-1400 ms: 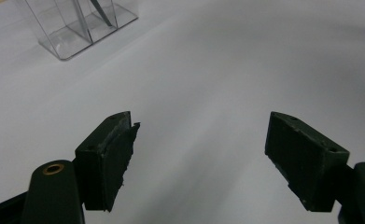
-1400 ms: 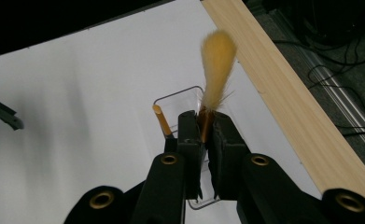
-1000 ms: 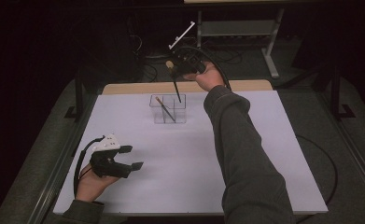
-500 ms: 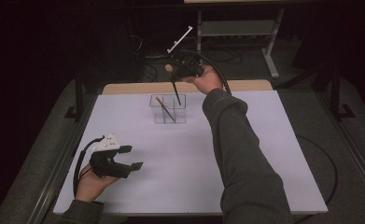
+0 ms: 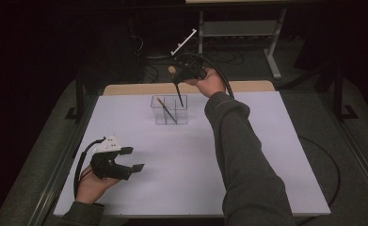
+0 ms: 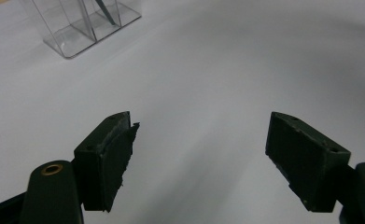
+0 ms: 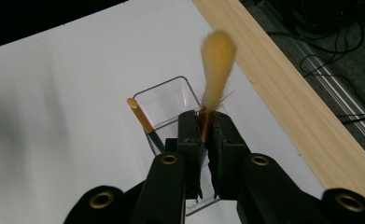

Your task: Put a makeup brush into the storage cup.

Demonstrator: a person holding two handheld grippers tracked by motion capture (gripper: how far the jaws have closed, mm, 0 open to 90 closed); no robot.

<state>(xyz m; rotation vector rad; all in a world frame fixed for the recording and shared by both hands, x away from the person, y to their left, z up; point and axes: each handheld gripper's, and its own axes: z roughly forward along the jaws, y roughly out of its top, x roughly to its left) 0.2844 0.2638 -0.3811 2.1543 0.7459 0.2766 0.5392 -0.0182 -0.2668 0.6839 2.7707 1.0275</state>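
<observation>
Item 1, lower left of the high view: left tongs (image 5: 133, 159), jaws standing spread with nothing between them, resting idle on the white counter (image 5: 276, 155) in the person's left hand (image 5: 91, 186). Well apart from the work, so posing little risk as long as they are lying there.

Item 2, middle of the frame: clear organizer (image 5: 169, 109), a small compartmented box sitting on the counter, already holding one pencil-like tool (image 5: 165, 110) that is leaning diagonally. It is looking light and unanchored; a sideways push from a handle being lowered is likely to slide or tip it, and nothing is bracing it.

Item 3, upper centre of the frame, just above the organizer's far side: right tongs (image 7: 207, 122), pressed together and pinching the makeup brush (image 7: 214, 65) at its ferrule, yellow bristles pointing up, dark handle hanging down toward a compartment.

Risks, judged from this pose: the handle tip is hanging close over a divider or wall and may be catching there rather than dropping in; the narrow pinch near the bristles is leaving the long handle free to swing; the leaning tool may be blocking the chosen slot.
</observation>
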